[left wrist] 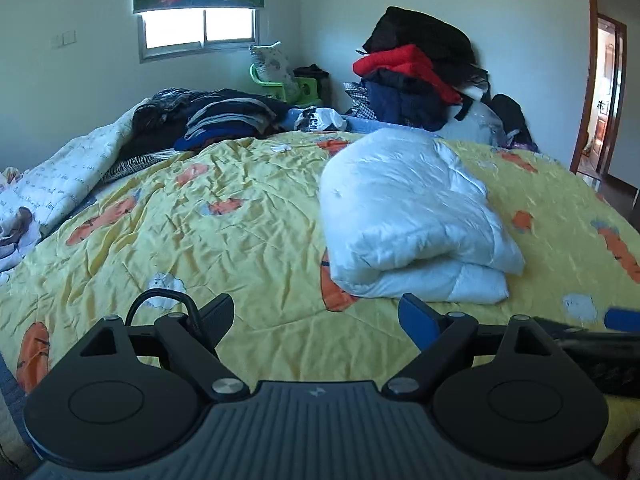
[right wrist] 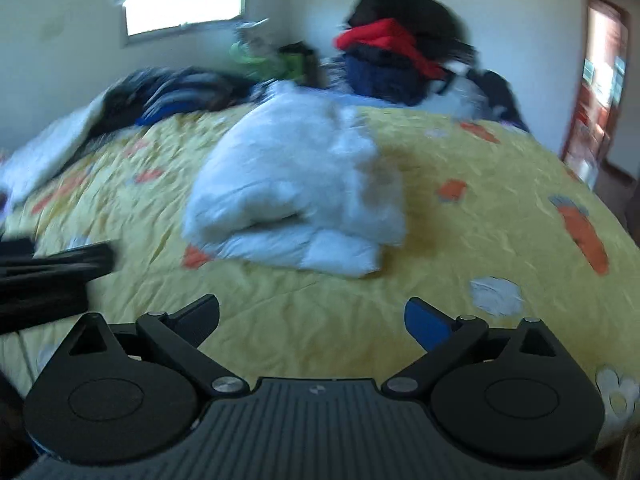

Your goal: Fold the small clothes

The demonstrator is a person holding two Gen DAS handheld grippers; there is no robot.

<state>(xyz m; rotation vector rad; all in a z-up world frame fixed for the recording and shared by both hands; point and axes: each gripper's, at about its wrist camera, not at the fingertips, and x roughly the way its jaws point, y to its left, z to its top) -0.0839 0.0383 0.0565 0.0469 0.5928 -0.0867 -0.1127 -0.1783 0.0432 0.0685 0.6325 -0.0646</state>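
Observation:
A white padded garment (left wrist: 412,216) lies folded into a thick bundle on the yellow bedspread (left wrist: 224,224), right of centre in the left wrist view. It also shows in the blurred right wrist view (right wrist: 292,192), left of centre. My left gripper (left wrist: 316,316) is open and empty, low over the bedspread in front of the bundle. My right gripper (right wrist: 312,316) is open and empty, also short of the bundle. The right gripper's tip shows at the right edge of the left wrist view (left wrist: 620,320); the left gripper shows at the left edge of the right wrist view (right wrist: 56,268).
Dark folded clothes (left wrist: 224,120) lie at the bed's far left. A tall pile of black, red and navy clothes (left wrist: 420,76) stands at the far right by the wall. A white quilt (left wrist: 60,184) runs along the left edge. A doorway (left wrist: 604,100) is at right.

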